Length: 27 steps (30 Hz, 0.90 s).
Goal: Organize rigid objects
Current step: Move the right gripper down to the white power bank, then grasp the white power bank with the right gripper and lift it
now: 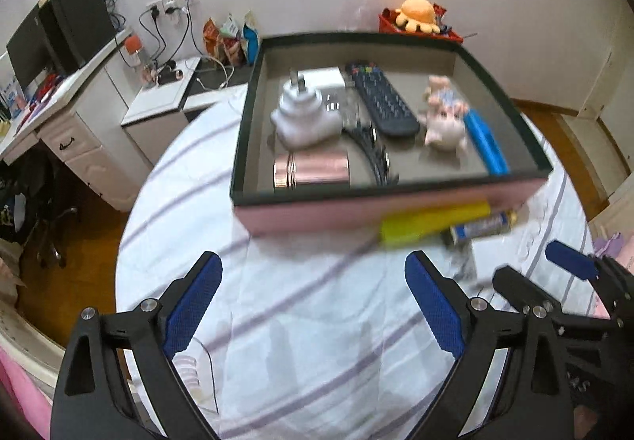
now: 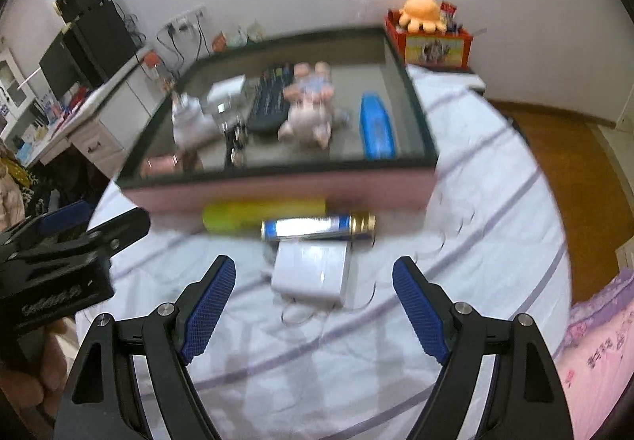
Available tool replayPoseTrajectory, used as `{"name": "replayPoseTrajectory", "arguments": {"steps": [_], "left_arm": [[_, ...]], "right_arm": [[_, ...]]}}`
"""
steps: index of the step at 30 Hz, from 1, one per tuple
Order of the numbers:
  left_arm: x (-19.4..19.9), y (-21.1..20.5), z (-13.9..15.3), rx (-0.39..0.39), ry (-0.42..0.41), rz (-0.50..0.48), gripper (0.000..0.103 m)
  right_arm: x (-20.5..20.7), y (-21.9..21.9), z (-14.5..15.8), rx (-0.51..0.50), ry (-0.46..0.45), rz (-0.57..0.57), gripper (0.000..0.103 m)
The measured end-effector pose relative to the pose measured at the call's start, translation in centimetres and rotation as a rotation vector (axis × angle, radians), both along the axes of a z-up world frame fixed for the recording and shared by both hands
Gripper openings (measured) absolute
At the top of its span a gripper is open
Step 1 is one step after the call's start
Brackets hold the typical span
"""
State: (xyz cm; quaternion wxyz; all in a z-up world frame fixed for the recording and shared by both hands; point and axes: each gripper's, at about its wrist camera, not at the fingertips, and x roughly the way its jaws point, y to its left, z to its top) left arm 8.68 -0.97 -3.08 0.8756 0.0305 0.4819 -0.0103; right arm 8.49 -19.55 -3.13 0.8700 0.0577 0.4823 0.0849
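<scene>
- Left hand-held gripper (image 1: 313, 289): we see jaws spread wide, nothing between, hovering over the bed (image 1: 301, 352) (white sheet w/ purple stripes), short of the box.
- Right hand-held gripper (image 2: 313, 295): also wide, nothing held; the white adapter (image 2: 311, 273) lies on the sheet just ahead of its fingertips, betw. the two, not touched.
- Box (image 1: 396, 204): shallow, pink outside wall, dark rim, grey floor; sits on the bed toward the far edge.
- In box, left side: white plug block (image 1: 303, 119), pink metallic cylinder (image 1: 313, 172) at near-left corner.
- In box, middle: dark remote (image 1: 380, 99), lying lengthwise; a black curved item beside it, too blurred for us to name.
- In box, right side: pink plush pig (image 1: 445, 115), blue tube (image 1: 485, 142) along the right wall.
- Outside box, on the sheet against the near wall: yellow cylinder (image 2: 263, 216), then blue-and-gold battery (image 2: 317, 228) just beside it, nearer us; adapter touches or nearly touches the battery – we can't tell which.
- Off bed: orange plush octopus (image 2: 422, 14) in a red bin (image 2: 436, 47) by the far wall; white desk (image 1: 79, 123) w/ dark monitor at left.
</scene>
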Motion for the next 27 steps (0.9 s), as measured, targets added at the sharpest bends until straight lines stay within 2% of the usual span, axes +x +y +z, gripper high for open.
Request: {"name": "replayPoseTrajectory", "arguments": {"steps": [11,16,17,18,19,27], "left_arm": [[0.1,1.2,-1.4,-0.024,0.007,0.022,0.095],[0.6,1.3,-1.9,-0.032,0.024,0.019,0.095],[0.6,1.3,-2.0,-0.032,0.025,0.019,0.095],[0.7,1.3,-2.0,-0.033,0.025,0.018,0.095],[0.7,1.3,-2.0,-0.033,0.026,0.019,0.095],[0.9,1.0,-2.2,-0.032,0.026,0.018,0.095]], "right_arm": [[1.7,1.2,-3.1,-0.039,0.061,-0.013,0.083],[2.1,2.2,-3.8,-0.095,0.068,-0.004,0.082],[2.1,2.3,-3.8,-0.103,0.067,-0.005,0.075],[2.0,2.3,-3.7,-0.113,0.066,-0.007,0.062],[1.9,2.4,-3.6,-0.125,0.063,-0.010,0.058],[1.6,1.9,-3.3,-0.090,0.064,-0.014,0.050]]}}
